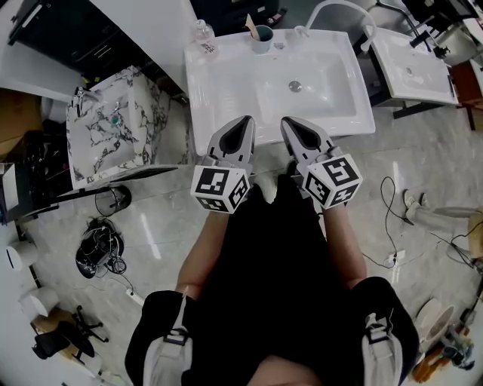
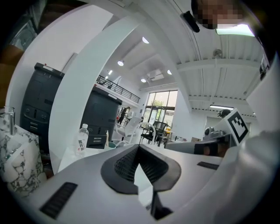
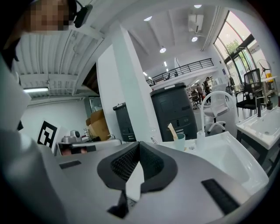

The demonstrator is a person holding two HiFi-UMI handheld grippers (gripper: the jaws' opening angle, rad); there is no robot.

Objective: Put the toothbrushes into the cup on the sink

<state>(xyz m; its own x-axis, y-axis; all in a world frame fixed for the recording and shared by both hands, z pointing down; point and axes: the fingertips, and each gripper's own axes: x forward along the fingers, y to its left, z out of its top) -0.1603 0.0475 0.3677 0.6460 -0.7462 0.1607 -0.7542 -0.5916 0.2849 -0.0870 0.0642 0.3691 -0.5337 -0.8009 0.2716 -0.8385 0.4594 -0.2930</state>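
A white sink (image 1: pixel 226 98) fills the top middle of the head view. On its back rim stands a teal cup (image 1: pixel 262 38) with one tan stick-like item (image 1: pixel 250 25) leaning out of it. The same cup (image 3: pixel 179 141) and tan item (image 3: pixel 172 130) show in the right gripper view, far ahead. My left gripper (image 1: pixel 244 121) and right gripper (image 1: pixel 287 122) hover side by side over the sink's front edge. Both are shut, jaws pressed together with nothing between them. The left gripper view shows its jaws (image 2: pixel 139 147) meeting, and the cup's rim (image 2: pixel 112 145) beyond.
A clear water bottle (image 1: pixel 202 33) stands on the sink's back left corner. A marble-patterned basin (image 1: pixel 113 124) lies to the left and another white sink (image 1: pixel 411 64) to the right. A curved faucet (image 1: pixel 343 7) rises at the back. Cables (image 1: pixel 102 249) lie on the floor.
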